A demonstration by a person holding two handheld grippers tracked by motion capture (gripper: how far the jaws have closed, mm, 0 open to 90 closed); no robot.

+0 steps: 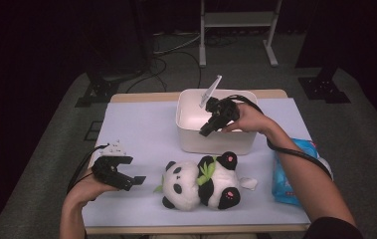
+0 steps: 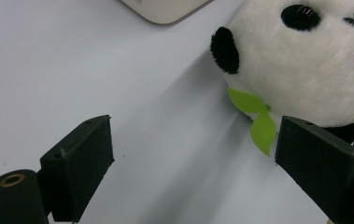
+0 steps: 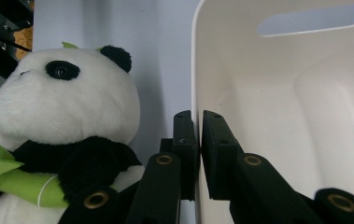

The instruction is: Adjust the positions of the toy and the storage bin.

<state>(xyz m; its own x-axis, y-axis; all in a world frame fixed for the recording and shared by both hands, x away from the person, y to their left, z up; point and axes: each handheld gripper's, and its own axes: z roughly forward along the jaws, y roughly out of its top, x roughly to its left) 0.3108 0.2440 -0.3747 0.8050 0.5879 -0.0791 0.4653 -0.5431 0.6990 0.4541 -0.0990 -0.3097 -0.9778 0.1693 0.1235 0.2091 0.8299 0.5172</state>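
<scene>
**Right gripper clamped on bin wall, left gripper open beside panda**

Right gripper (image 1: 205, 133) — jaws pinched shut on the near wall of the white bin (image 1: 191, 133), one pad inside the rim, one outside. Bin (image 3: 277, 112) standing upright at the middle of the tabletop's (image 1: 141, 124) far edge. Left gripper (image 1: 137, 180) — jaws spread wide, holding nothing, hovering by the near left corner. Plush panda (image 1: 198, 183) lying on its back along the near edge, just in front of the bin, head toward the left gripper. Green leaf (image 2: 258, 123) by the panda's (image 2: 305, 70) cheek, close to one pad. Blue packet (image 1: 288, 186) at the right edge.
</scene>
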